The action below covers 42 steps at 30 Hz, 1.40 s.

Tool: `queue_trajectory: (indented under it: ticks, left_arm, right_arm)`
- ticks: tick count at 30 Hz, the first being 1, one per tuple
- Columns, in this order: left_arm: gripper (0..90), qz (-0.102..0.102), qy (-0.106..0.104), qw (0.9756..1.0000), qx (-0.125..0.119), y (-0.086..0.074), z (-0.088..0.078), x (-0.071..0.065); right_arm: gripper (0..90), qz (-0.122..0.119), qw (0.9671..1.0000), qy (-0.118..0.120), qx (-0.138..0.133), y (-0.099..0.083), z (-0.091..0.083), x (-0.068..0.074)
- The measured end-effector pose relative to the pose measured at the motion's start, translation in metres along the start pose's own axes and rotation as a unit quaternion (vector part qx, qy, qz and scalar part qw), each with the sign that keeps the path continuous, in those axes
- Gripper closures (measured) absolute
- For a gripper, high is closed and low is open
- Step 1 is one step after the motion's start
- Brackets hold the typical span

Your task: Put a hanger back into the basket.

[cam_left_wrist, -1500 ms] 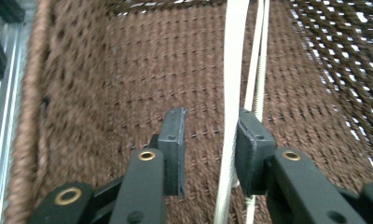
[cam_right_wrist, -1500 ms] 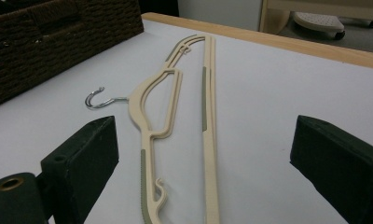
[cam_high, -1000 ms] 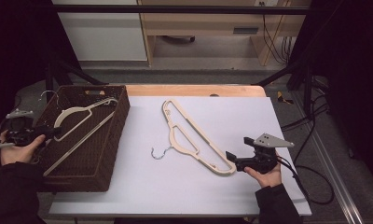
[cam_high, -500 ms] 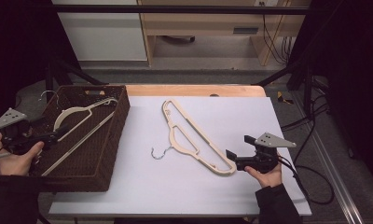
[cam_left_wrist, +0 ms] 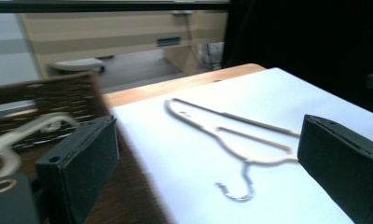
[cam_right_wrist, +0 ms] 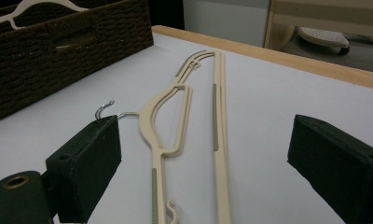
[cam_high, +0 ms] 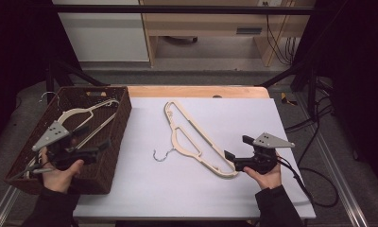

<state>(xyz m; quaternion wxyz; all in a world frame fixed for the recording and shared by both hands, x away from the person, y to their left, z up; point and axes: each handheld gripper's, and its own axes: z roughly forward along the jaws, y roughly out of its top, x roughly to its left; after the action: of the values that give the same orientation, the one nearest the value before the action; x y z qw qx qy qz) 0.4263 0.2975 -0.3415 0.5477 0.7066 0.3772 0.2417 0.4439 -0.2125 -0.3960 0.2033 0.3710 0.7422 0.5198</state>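
Left hand-held gripper (cam_high: 96,146) has slid in from the table's left edge and now sits over the brown wicker basket (cam_high: 118,137), pointing toward the white surface (cam_high: 234,113); its jaws have just been opening and stand wide apart with nothing between them. Right hand-held gripper (cam_high: 230,157) hasn't budged; jaws apart too, with the near end of the cream hanger (cam_high: 192,139) lying flat on the surface just in front of them, not pinched; in the right gripper view that hanger (cam_right_wrist: 184,107) runs straight away from the jaws, its metal hook (cam_right_wrist: 105,109) curling off to the left. Second pale hanger (cam_high: 85,113) lies inside the basket. No brand, label or writing I can read on any of it; small marks on the hanger are too tiny to make out.
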Motion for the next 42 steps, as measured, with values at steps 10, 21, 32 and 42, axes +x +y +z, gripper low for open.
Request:
queue_trajectory:
  ticks: [10,21,32,42]
  left_arm:
    - [5.9,0.031,-0.039,0.9986,0.020,-0.007,0.040,-0.042]
    - [8.8,0.043,-0.059,0.9957,0.057,-0.013,0.089,-0.060]
    - [13.6,0.049,-0.061,0.9897,0.120,-0.031,0.140,-0.061]
    - [22.0,0.058,-0.062,0.9778,0.192,-0.057,0.183,-0.062]
  right_arm:
    - [10.0,-0.006,0.9999,0.010,0.008,0.001,0.011,0.008]
    - [9.5,-0.006,0.9997,0.014,0.018,-0.003,0.014,0.011]
    - [9.4,-0.004,0.9994,0.019,0.030,-0.008,0.020,0.015]
    - [9.5,-0.007,0.9990,0.023,0.037,-0.011,0.024,0.016]
